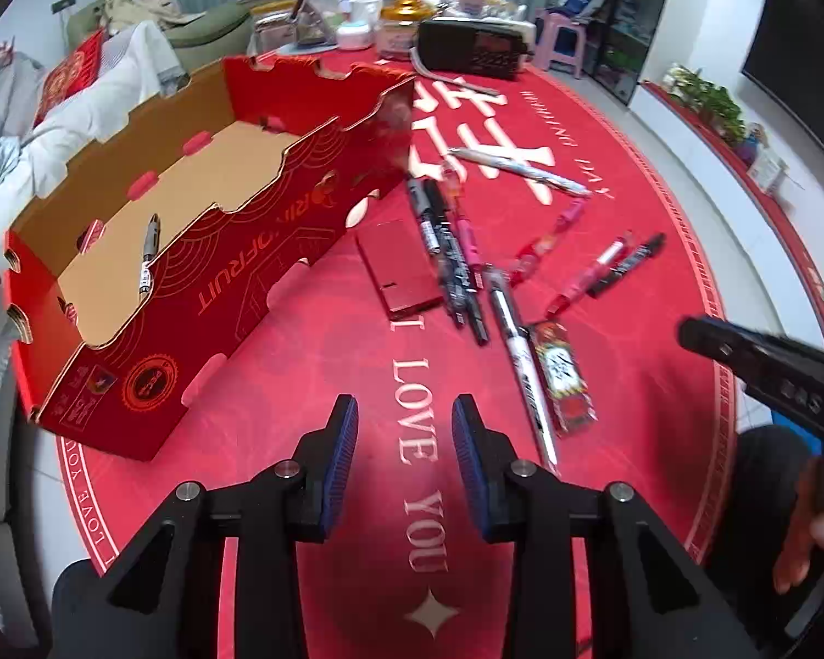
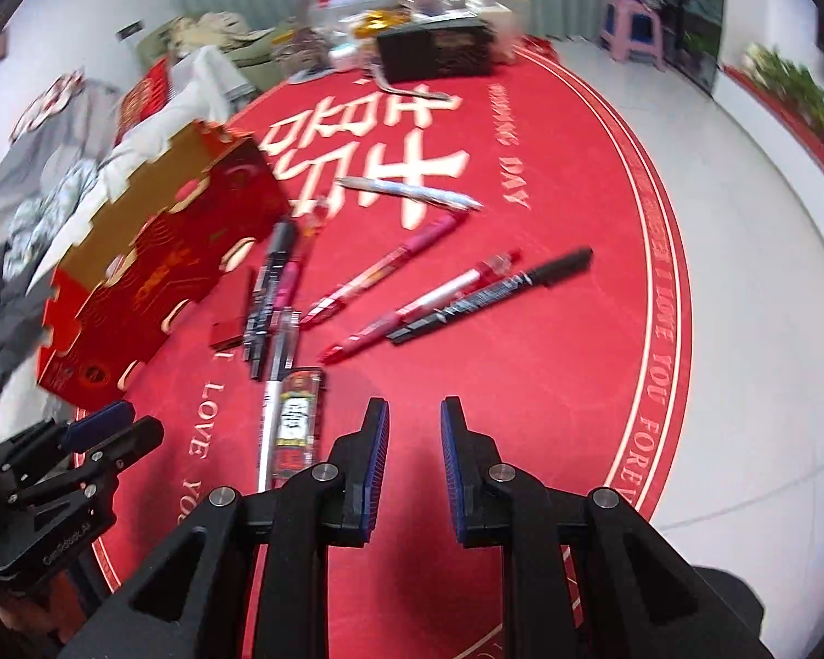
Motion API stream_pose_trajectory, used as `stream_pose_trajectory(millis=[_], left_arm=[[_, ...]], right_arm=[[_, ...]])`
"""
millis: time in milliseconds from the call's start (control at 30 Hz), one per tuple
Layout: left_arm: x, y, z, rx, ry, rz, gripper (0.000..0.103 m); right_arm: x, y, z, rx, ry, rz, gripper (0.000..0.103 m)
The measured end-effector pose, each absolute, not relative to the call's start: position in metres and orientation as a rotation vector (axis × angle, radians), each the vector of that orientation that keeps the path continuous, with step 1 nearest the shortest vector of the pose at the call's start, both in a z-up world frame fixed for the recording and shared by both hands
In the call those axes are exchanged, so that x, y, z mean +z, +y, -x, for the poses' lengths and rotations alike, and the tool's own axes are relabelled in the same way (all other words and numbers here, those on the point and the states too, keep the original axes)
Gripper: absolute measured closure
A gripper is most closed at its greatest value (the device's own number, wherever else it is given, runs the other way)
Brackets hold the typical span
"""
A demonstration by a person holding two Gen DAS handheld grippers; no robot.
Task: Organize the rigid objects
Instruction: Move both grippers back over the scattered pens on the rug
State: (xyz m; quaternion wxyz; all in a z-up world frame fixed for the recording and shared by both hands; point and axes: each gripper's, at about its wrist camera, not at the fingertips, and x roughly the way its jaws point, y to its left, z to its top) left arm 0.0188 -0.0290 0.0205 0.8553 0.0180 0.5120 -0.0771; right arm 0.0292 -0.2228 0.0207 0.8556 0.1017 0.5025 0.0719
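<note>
A red cardboard box with an open top stands on the red mat at the left; one pen lies inside it. It also shows in the right wrist view. Several pens and markers lie scattered on the mat right of the box, with a small red case and a patterned lighter. My left gripper is open and empty above the mat, short of the pens. My right gripper is open and empty, near the lighter and a white pen.
The round red mat lies on a white floor. A black case and cluttered jars and boxes stand at the mat's far edge. A sofa with clothes is behind the box. The right gripper shows in the left wrist view.
</note>
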Motion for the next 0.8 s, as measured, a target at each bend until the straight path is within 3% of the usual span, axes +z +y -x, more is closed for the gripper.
stream_pose_trajectory(millis=[800], left_arm=[[-0.009,-0.086,-0.036,-0.256,1.146,-0.112,0.063]], right_arm=[[-0.004,-0.239,-0.018,0.150,1.043,-0.338,0.083]])
